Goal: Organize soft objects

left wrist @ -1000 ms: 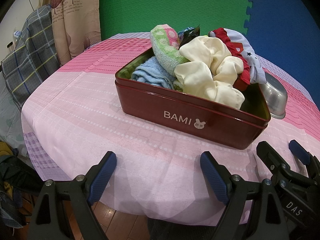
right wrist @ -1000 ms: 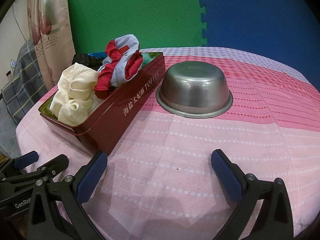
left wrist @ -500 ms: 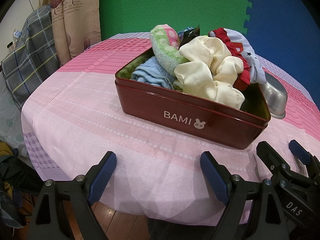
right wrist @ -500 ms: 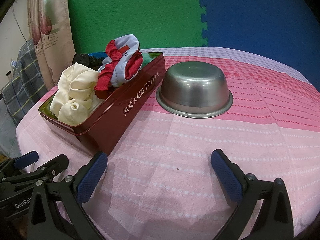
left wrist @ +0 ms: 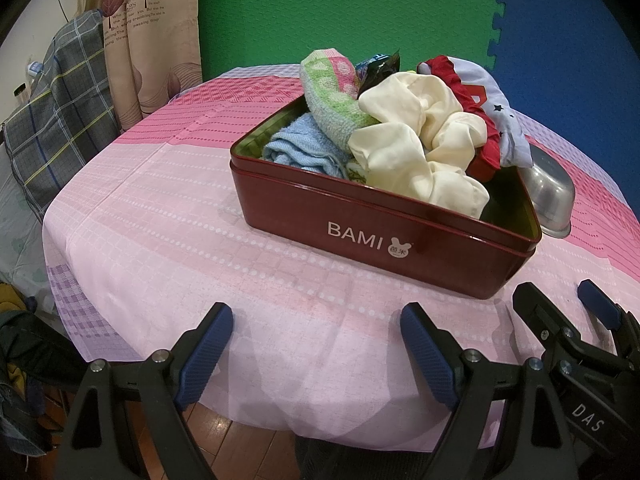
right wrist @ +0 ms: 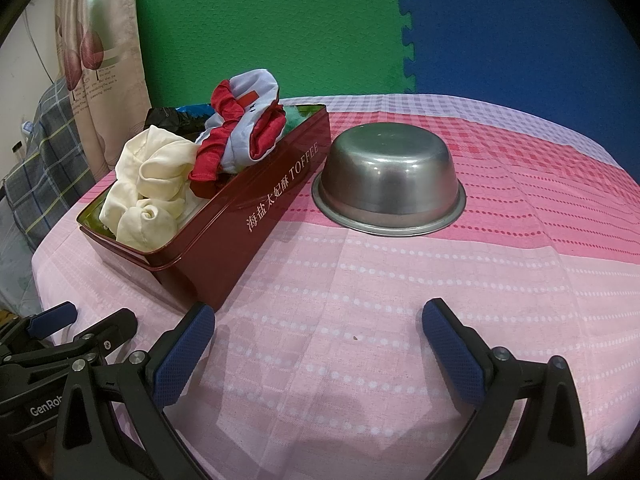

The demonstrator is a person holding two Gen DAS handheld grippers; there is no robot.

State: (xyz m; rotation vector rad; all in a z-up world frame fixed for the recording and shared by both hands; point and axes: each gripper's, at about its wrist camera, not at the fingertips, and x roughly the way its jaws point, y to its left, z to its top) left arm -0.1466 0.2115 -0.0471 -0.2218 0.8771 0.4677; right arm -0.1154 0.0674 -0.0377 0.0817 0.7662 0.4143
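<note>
A dark red tin box (left wrist: 372,232) (right wrist: 256,220) stands on the pink tablecloth, heaped with soft items. A cream cloth (left wrist: 416,152) (right wrist: 148,184) lies on top, with a red and white garment (left wrist: 480,120) (right wrist: 244,128) beside it. A blue towel (left wrist: 300,148) and a green and pink towel (left wrist: 332,92) sit at the box's left end. My left gripper (left wrist: 316,344) is open, low at the table's near edge, in front of the box. My right gripper (right wrist: 320,336) is open with nothing in it, near the box's right corner.
An upturned steel bowl (right wrist: 388,188) (left wrist: 548,196) rests to the right of the box. Green and blue foam mats (right wrist: 280,28) line the wall behind. A plaid cloth (left wrist: 56,108) and a curtain (left wrist: 144,32) hang at the left. The table edge (left wrist: 280,424) is close below my left gripper.
</note>
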